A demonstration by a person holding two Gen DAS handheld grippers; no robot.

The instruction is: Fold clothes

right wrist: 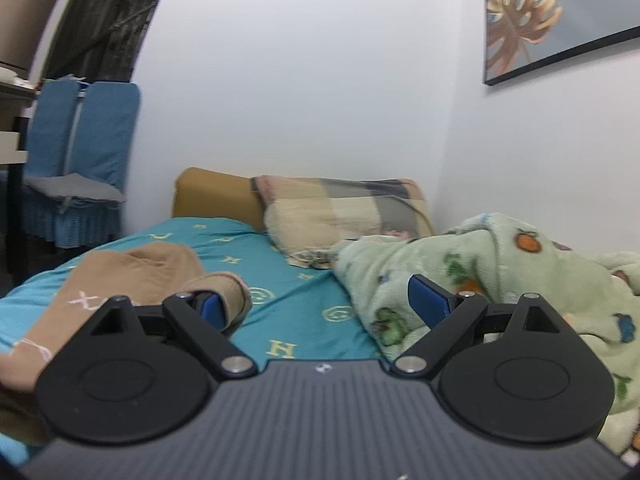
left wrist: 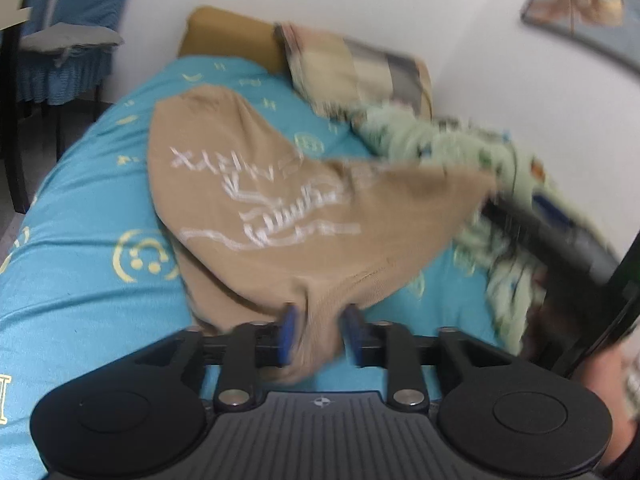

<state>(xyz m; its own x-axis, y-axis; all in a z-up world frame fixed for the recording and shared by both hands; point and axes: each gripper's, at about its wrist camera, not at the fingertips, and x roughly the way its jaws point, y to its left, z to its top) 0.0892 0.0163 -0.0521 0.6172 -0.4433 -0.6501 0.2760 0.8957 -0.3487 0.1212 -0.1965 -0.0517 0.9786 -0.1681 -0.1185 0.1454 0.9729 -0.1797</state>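
Your left gripper pinches a bunched edge of the tan shirt, which drapes across the blue bed sheet. Your right gripper is spread wide, holding nothing. Keep the pinch firm; lift evenly to prevent bunching.

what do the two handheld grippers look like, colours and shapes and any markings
Both match. The left gripper and right gripper each have a dark grey ribbed body with a small round crosshair mark at its front edge, two black round discs on either side, black link arms with silver pivot pins, and blue pads on the fingers. No cables show. The person's hand is barely in view; any sleeve is unclear.
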